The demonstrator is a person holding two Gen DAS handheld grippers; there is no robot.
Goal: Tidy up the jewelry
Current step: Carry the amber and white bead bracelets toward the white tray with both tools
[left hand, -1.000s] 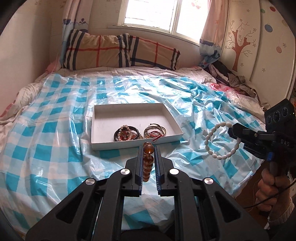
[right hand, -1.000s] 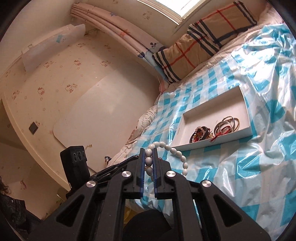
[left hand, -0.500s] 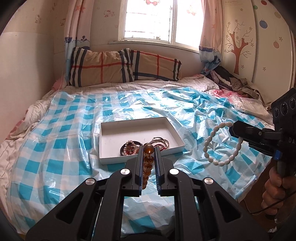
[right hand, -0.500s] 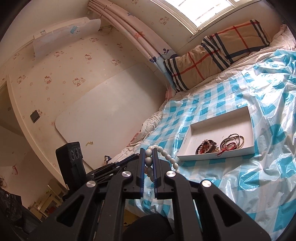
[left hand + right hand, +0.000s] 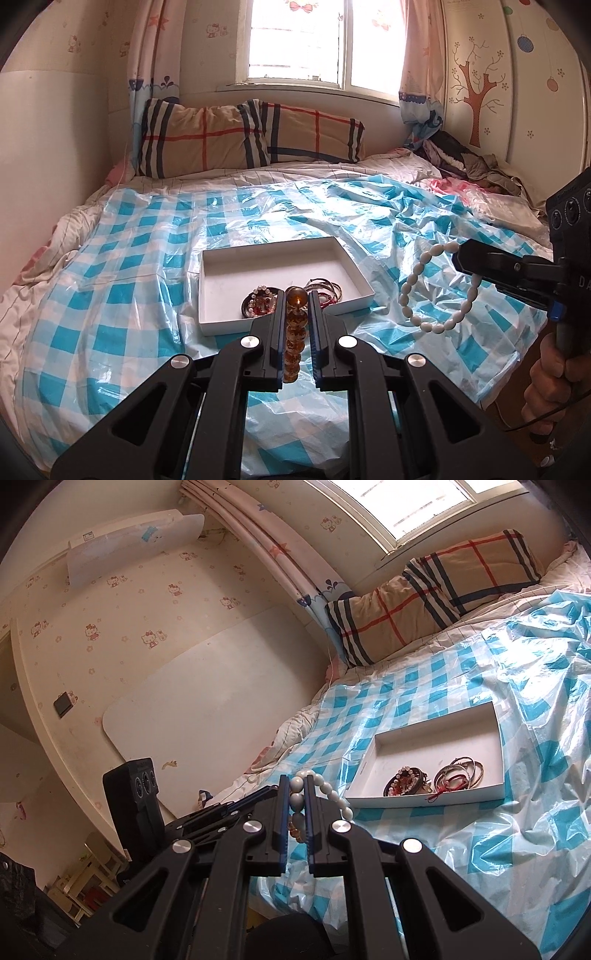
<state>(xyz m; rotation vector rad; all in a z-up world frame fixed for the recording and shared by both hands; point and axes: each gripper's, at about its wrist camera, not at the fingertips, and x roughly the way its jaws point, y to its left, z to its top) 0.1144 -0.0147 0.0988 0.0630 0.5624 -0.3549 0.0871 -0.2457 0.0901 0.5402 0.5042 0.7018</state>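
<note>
- Amber bead bracelet sits clamped between the left tongs, hanging down the gap at lower centre of the left wrist view.
- White bead bracelet is pinched by the right tongs at right of that frame, its loop dangling free above the blue checked plastic sheet on the bed.
- White tray lies mid-frame on the sheet, holding a beaded bangle cluster and a stack of thin bangles with red cord near its front wall.
- Risk: both tongs hold only a bead or two, so a jolt could let a bracelet slip onto the slick, crinkled sheet.
- Risk: the swinging white loop could catch the tray wall, or drop outside it.
- Risk: release onto the crowded front corner may tangle the pieces; the far half is bare.
</note>
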